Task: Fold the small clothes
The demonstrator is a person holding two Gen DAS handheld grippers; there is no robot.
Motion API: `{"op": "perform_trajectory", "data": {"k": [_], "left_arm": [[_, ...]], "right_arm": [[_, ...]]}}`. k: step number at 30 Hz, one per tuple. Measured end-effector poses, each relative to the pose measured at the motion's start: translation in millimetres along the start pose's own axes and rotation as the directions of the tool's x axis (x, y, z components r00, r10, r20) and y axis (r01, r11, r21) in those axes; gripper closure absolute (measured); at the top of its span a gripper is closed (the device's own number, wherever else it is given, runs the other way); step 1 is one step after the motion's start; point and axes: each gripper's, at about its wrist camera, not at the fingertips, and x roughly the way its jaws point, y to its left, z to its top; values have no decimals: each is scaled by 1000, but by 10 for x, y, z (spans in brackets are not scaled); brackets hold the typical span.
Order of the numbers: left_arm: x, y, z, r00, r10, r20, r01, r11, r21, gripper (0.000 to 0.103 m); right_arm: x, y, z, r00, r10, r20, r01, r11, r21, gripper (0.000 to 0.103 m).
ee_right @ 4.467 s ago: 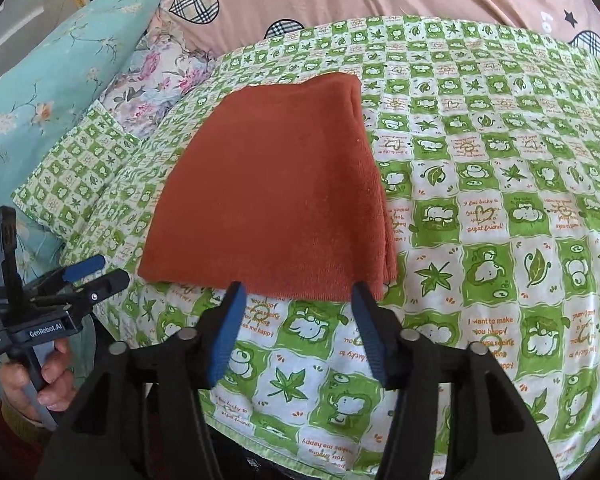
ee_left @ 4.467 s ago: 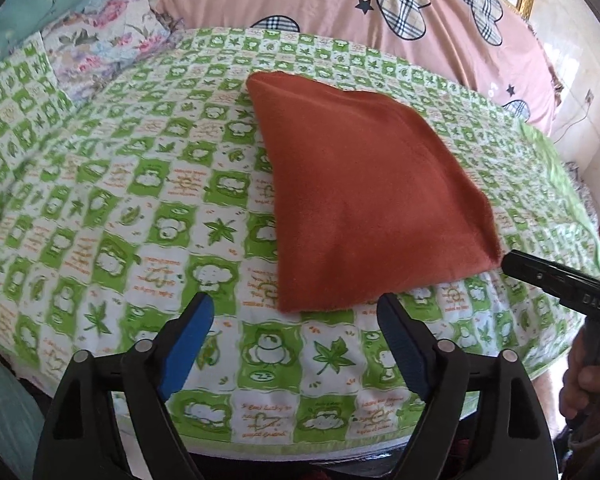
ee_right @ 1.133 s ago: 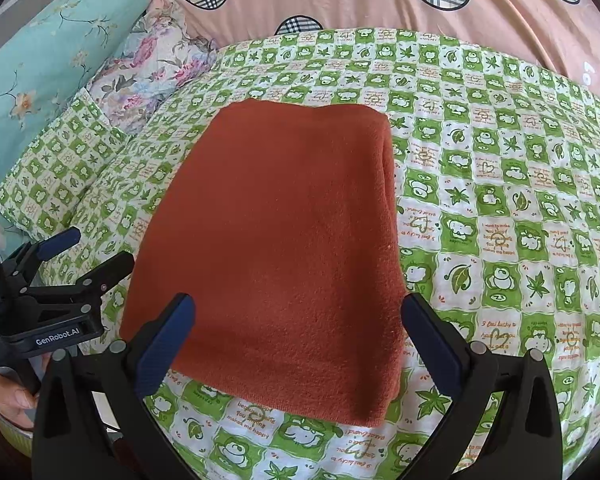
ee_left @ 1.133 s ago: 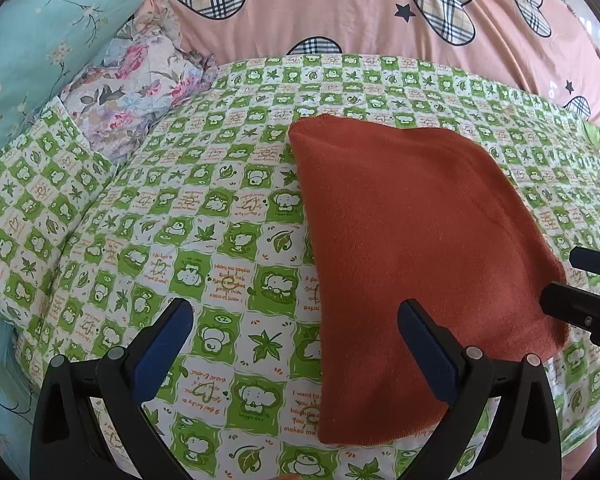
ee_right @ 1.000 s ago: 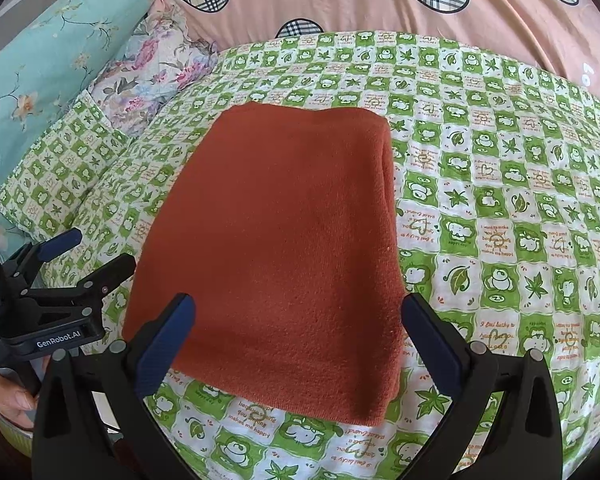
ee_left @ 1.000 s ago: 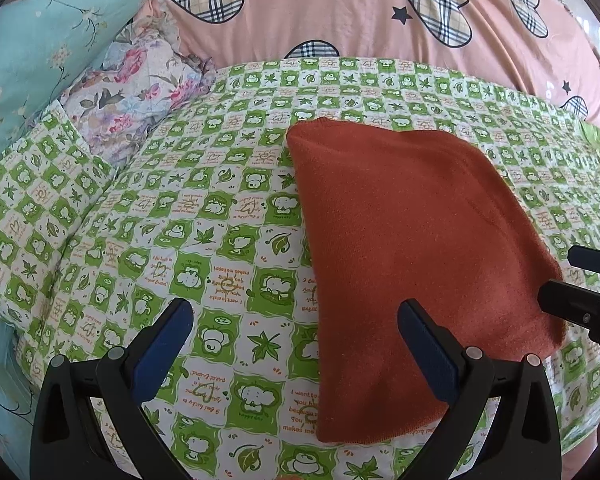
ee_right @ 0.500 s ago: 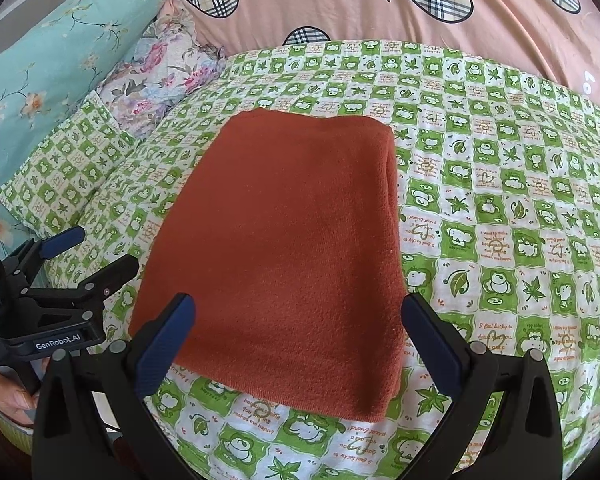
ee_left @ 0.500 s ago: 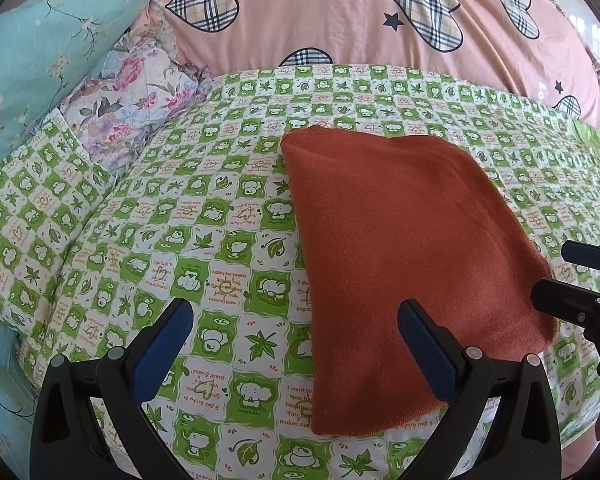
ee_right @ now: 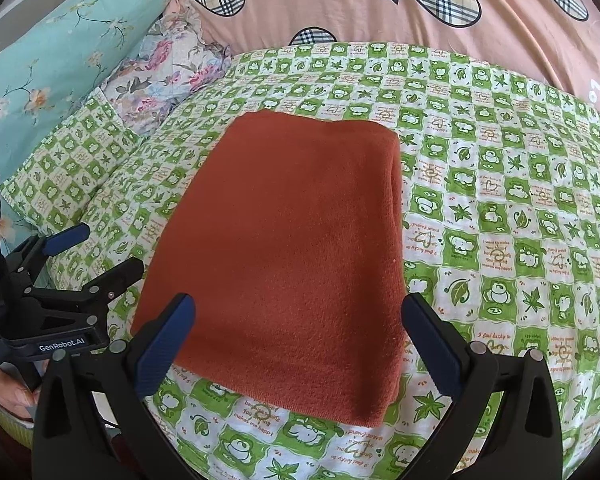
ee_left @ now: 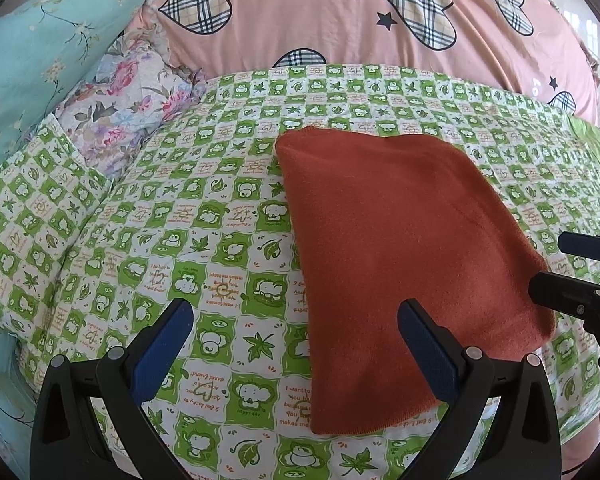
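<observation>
A bed (ee_left: 228,264) fills both views, spread with a quilted sheet checked green and white, printed with little animals and leaves, and it bulges softly rather than lying flat. Nearest the cameras, the left tool (ee_left: 296,344) hangs over the sheet just left of the cloth's near edge, its blue-padded fingers spread wide and holding nothing; the right tool (ee_right: 298,340) is spread just as wide, straddling the near edge from above, and grips nothing either. Between them lies the rust-red cloth (ee_right: 296,240), a fleecy, napped piece already doubled into a neat near-square, flat on the sheet near the bed's front edge. Its right side shows a rounded fold with stacked layers, while the near edge is a stitched hem with loose corners. It looks light, limp and a little grippy, so it should drape from any pinch and not slide; the two near corners seem the sensible places to take hold, catching all layers at once so that none peels away. Beyond it the sheet runs on to a floral pillow (ee_left: 132,100), a pale blue one (ee_left: 40,60), and a pink quilt (ee_left: 340,20) with plaid hearts.
</observation>
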Motion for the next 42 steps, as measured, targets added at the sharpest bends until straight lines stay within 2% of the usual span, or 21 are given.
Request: {"op": "perform_trajectory", "data": {"k": [6, 42], "left_arm": [[14, -19, 35, 1000, 0, 6, -1, 1000, 18, 1], [117, -13, 188, 1000, -12, -1, 12, 999, 34, 1]], "right_arm": [[24, 30, 58, 1000, 2, -3, -2, 999, -33, 0], [142, -70, 168, 999, 30, -23, -31, 999, -39, 0]]}}
